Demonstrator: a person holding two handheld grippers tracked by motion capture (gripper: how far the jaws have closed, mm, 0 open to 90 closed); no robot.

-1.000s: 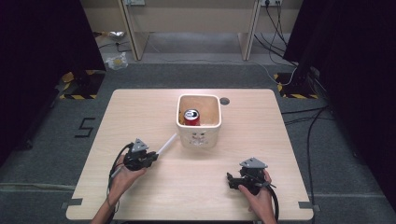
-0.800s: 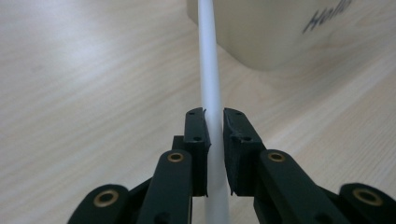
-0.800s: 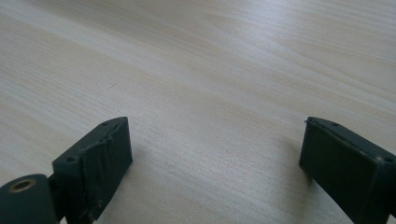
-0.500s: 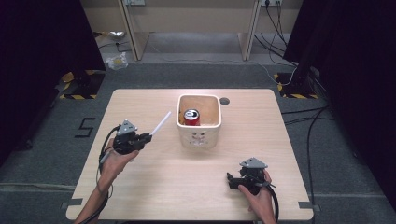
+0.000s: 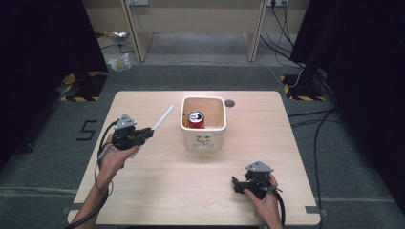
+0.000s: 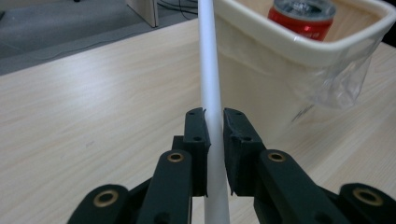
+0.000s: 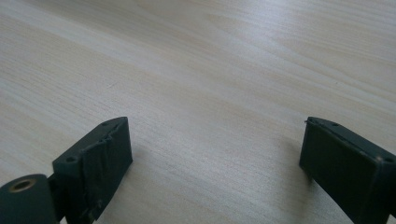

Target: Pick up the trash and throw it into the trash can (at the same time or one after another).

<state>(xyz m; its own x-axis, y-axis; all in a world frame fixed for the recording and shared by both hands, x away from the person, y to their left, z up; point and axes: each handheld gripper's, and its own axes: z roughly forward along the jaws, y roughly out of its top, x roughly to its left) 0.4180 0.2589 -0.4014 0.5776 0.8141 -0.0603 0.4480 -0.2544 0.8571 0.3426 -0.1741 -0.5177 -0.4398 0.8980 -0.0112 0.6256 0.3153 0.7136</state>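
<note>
Left tongs (image 5: 149, 131) sit over the left half of the desk (image 5: 157, 191), clenched on a white straw (image 5: 163, 117). In the left gripper view the straw (image 6: 211, 93) runs up between both pads, gripped near its lower end, and the rest sticks out past the tongs (image 6: 214, 123). From the high view it points far-right, toward the bin, tip near the bin's left rim but not touching it. The person's left hand (image 5: 114, 157) holds that gripper, cable trailing back along the forearm.

Cream square bin (image 5: 184, 125) stands at desk centre, slightly to the far side, with a clear plastic liner (image 6: 345, 84) folded over its rim. A red soda can (image 5: 195, 119) stands upright inside, against the near wall; silver top visible in the left gripper view (image 6: 301, 16).

Right tongs (image 5: 235, 184) are at the near-right of the desk, released: jaws wide apart in the right gripper view (image 7: 215, 158), bare wood between them, nothing held. Right hand (image 5: 261, 195) is wrapped around the gripper body.

Small dark round hole (image 5: 229, 103) in the desk just right of the bin's far corner.
</note>
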